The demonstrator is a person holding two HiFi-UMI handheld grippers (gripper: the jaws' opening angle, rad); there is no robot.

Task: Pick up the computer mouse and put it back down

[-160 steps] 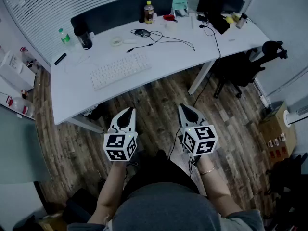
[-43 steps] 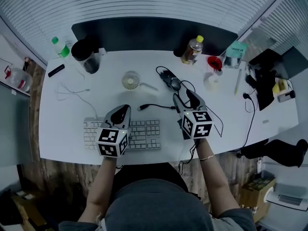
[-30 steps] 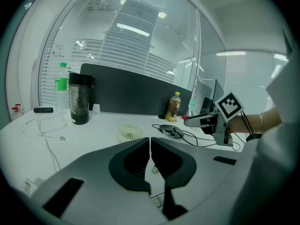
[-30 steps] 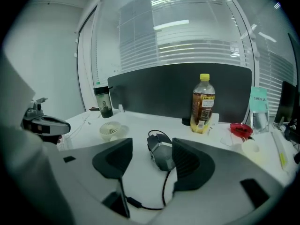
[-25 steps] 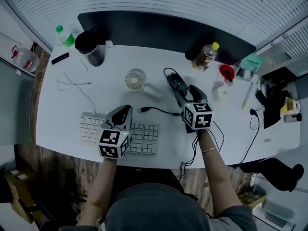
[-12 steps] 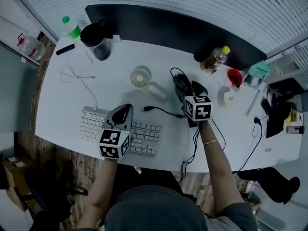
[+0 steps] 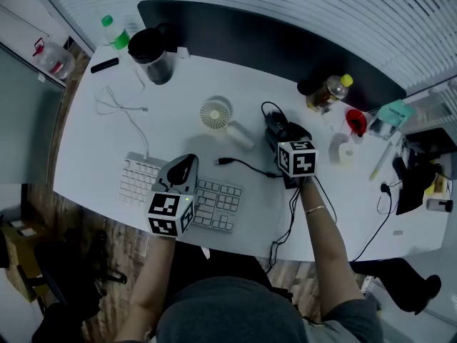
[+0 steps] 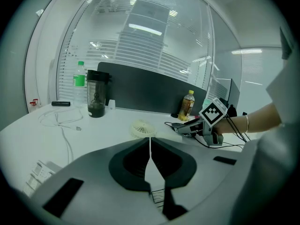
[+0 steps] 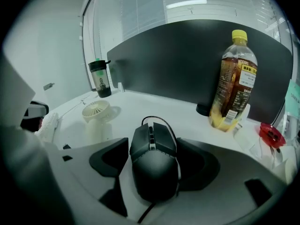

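Head view: the computer mouse (image 7: 275,126) lay on the table (image 7: 93,141) right of centre, not yet lifted. My right gripper (image 7: 284,133) reached over it on an outstretched forearm (image 7: 321,227), and my left gripper (image 7: 184,168) hung above the keyboard (image 7: 218,207).

Left gripper view: its fingers were pressed together, empty.

Right gripper view: the fingers had just been opening and straddled the mouse without squeezing it, angled down at the table. I judged that grasp, lift and set-down all remained.
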